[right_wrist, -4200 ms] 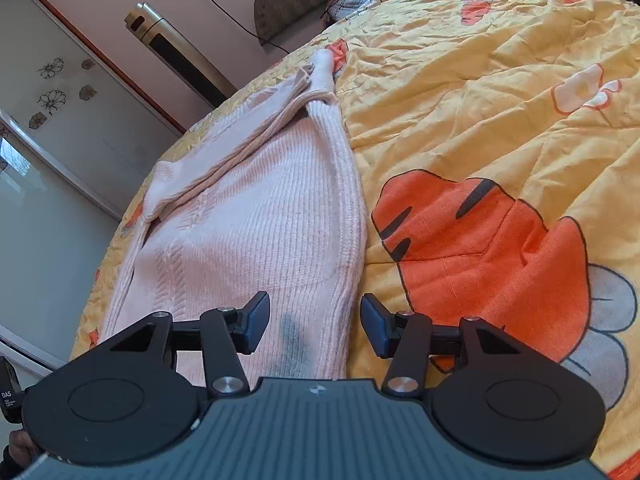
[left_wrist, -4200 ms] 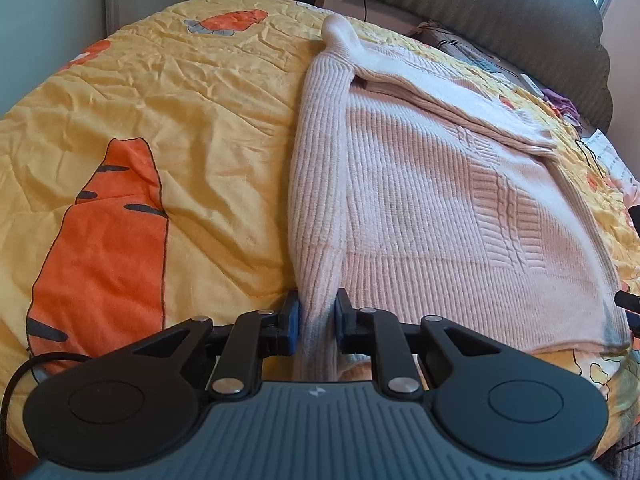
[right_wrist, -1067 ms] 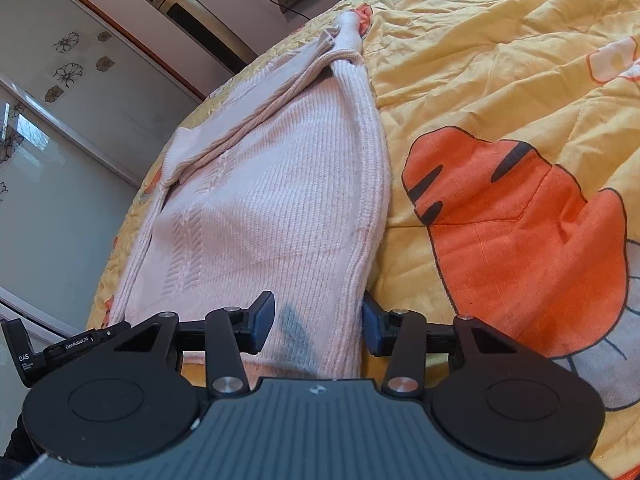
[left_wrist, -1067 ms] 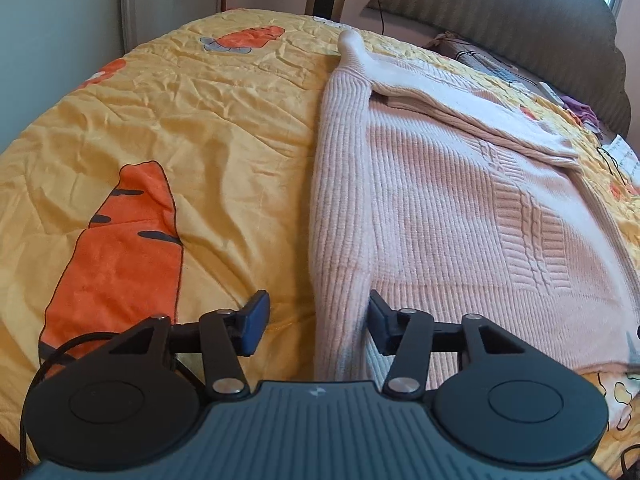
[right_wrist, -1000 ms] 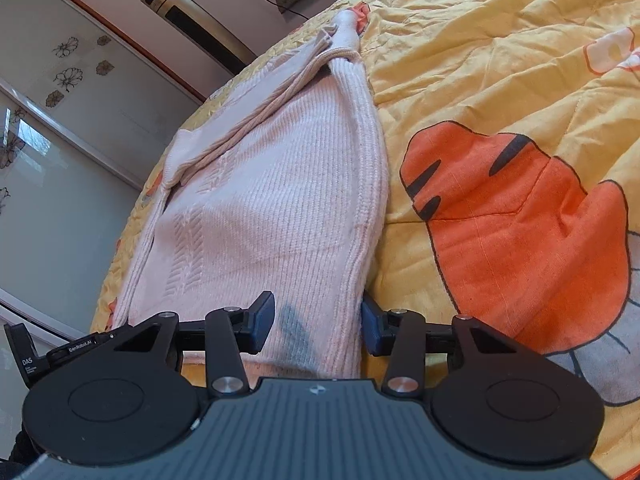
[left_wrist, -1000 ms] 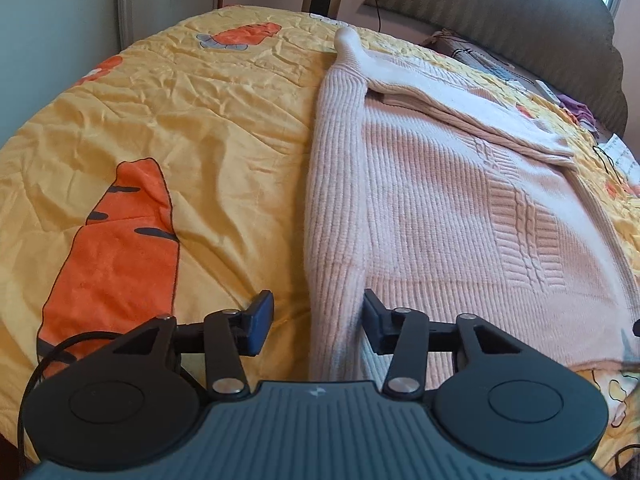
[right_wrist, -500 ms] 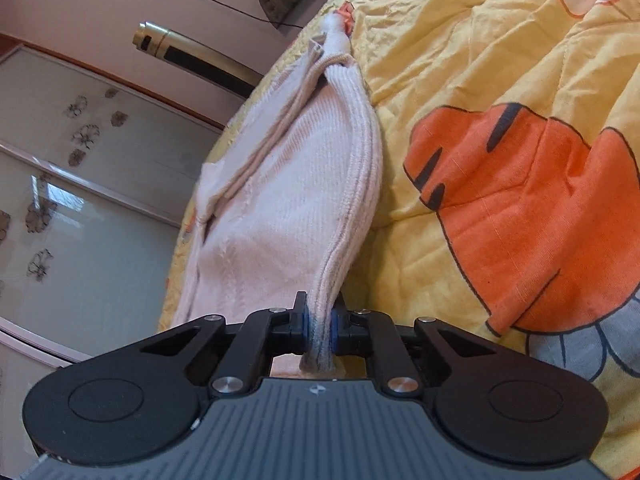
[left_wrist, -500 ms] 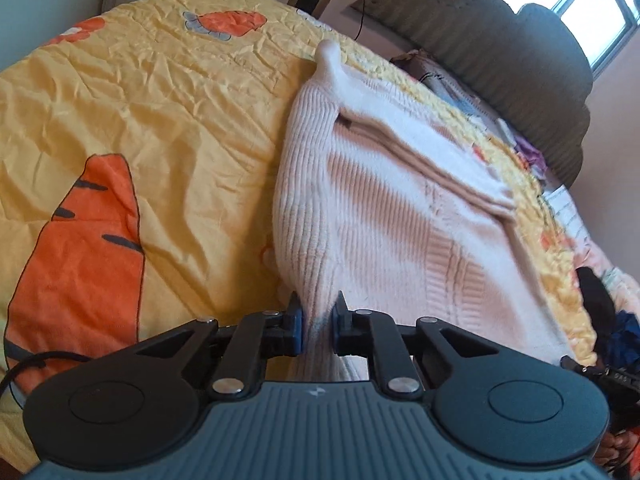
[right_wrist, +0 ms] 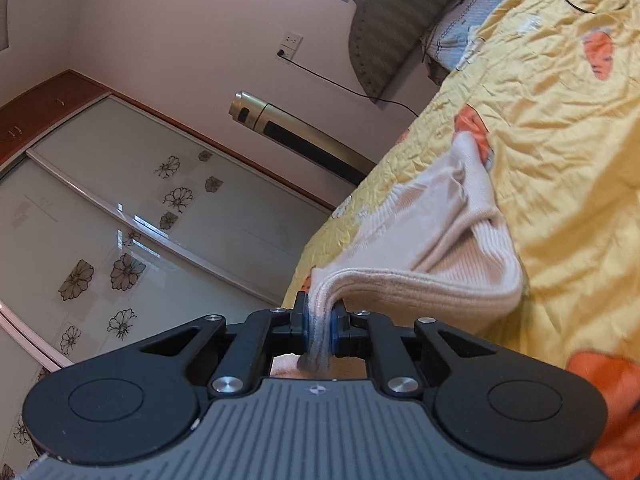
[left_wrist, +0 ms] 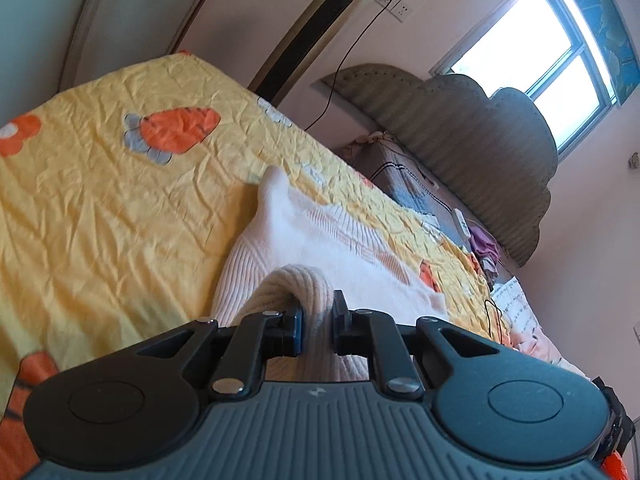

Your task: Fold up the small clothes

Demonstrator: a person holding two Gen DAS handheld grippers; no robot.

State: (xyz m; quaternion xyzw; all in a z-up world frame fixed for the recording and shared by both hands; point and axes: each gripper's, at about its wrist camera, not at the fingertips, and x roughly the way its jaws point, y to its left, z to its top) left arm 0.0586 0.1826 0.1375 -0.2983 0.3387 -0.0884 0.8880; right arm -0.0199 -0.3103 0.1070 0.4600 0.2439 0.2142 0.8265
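A pale pink knitted sweater lies on a yellow bedspread with orange carrot prints. My left gripper is shut on the sweater's near hem edge and holds it lifted above the bed, the knit bulging over the fingers. My right gripper is shut on the other near corner of the sweater, also lifted, so the near part curls back over the far part. The sweater's far end with the sleeves still rests on the bedspread.
A grey padded headboard stands at the bed's far end with pillows and loose items beside it. A tall gold tower appliance stands by the wall, also in the right wrist view. A wardrobe with flowered glass doors is at left.
Both grippers closed on the sweater's near edge, then rose and tilted up, lifting the hem off the bed and carrying it towards the far end. The views now show walls and window.
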